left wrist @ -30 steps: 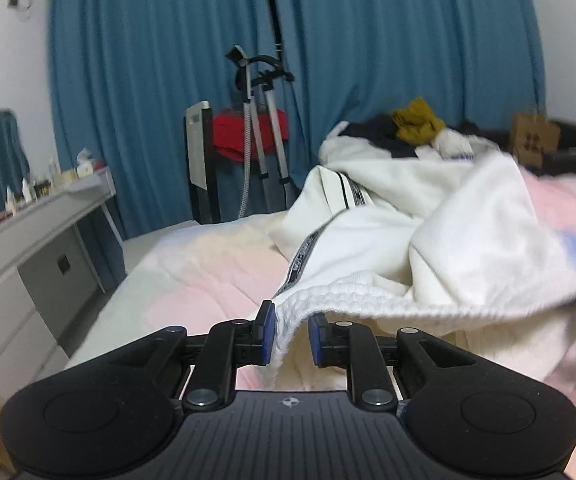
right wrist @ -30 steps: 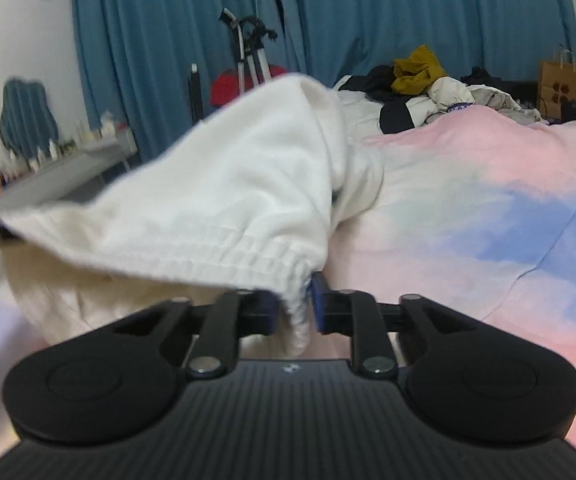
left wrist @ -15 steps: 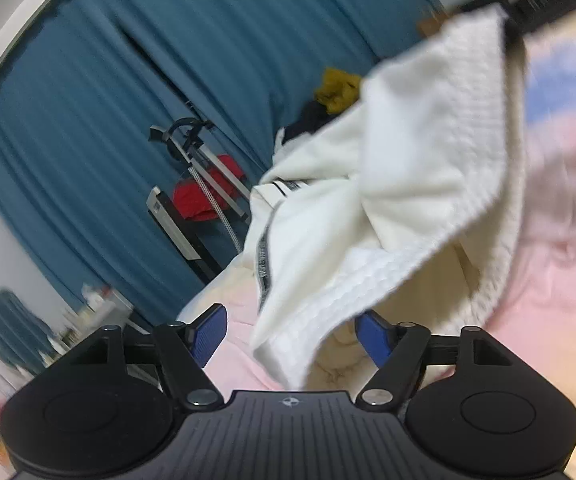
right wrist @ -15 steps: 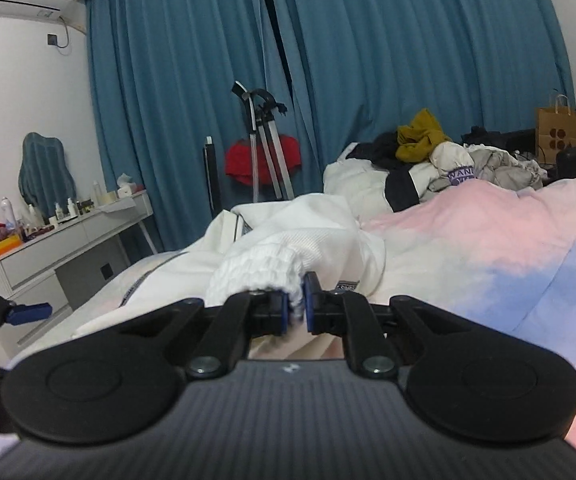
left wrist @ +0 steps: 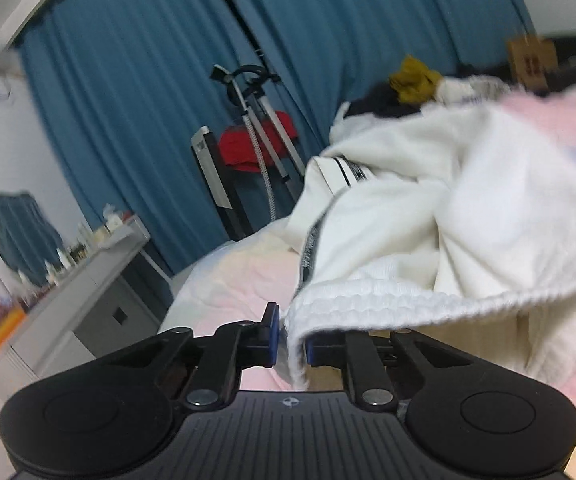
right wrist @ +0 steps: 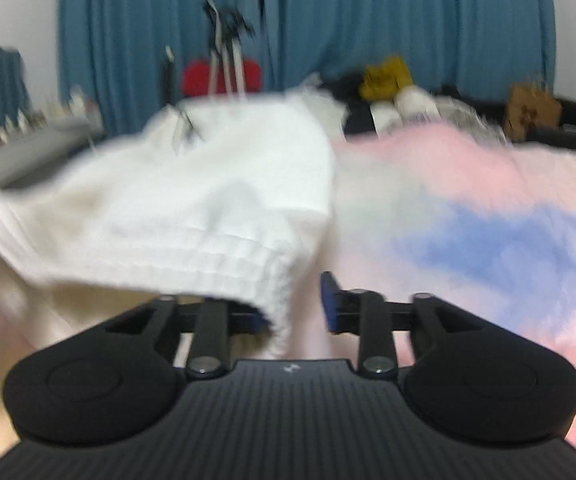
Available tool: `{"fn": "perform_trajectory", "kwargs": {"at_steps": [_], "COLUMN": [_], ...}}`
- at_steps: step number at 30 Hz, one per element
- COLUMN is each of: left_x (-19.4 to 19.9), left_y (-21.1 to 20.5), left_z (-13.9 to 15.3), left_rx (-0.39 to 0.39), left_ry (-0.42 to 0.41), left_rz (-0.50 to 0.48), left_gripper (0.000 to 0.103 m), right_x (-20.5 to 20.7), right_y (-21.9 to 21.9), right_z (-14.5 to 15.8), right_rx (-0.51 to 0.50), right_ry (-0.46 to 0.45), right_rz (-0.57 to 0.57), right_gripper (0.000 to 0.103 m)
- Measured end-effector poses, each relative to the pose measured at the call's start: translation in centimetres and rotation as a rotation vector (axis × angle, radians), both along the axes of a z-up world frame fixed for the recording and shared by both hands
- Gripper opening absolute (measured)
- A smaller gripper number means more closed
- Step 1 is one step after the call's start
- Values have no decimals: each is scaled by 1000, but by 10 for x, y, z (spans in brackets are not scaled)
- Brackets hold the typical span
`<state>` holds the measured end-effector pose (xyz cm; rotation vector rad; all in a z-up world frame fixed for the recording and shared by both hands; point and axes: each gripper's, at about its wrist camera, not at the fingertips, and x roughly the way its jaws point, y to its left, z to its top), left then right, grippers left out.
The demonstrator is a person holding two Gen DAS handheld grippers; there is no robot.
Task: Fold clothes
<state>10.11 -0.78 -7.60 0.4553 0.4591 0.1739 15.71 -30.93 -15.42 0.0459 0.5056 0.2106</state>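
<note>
1. The soft white knitted garment has a bumpy ribbed edge, pinched in the closed left gripper.
2. The right gripper is open, the ribbed edge draped over its left finger.
3. Only the right view shows much pink-and-blue bed cover.

My two wrist views sit low over the bed, facing the blue curtains at 12 o'clock; both share the clothes pile at 1 o'clock.

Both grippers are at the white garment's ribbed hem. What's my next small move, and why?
Probably close the right gripper on the ribbed hem. Its jaws stand apart, with the hem draped over one side, while the left gripper looks nearly closed on the white garment.
</note>
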Motion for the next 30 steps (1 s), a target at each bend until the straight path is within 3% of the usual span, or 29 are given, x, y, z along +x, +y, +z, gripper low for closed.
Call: {"fn": "perform_trajectory", "kwargs": {"at_steps": [2, 4, 5, 10, 12, 18, 21, 26, 30], "left_x": [-4, -6, -6, -3, 3, 23, 41, 70, 86], "left_y": [8, 19, 24, 61, 81, 175, 226, 286, 314], "left_z": [16, 37, 48, 109, 139, 195, 171, 97, 41], "left_rx": [-54, -124, -158, -304, -345, -374, -343, -380, -417], "left_ry": [-13, -41, -55, -127, -156, -220, -172, -26, 71], "left_rz": [-8, -11, -12, -11, -7, 122, 235, 353, 403], "left_gripper": [13, 12, 12, 10, 10, 10, 10, 11, 13], "right_x": [2, 2, -2, -44, -60, -90, -88, -61, -43], "right_y": [-3, -6, -4, 12, 38, 146, 208, 267, 275], "right_z": [-11, -19, -14, 30, 45, 78, 81, 34, 4], "right_rx": [40, 98, 108, 185, 229, 352, 380, 282, 227], "right_ry": [64, 126, 128, 54, 33, 1, -7, 91, 171], "right_rz": [20, 43, 57, 105, 158, 394, 532, 620, 633], "right_gripper": [34, 22, 14, 13, 13, 13, 13, 13, 14]}}
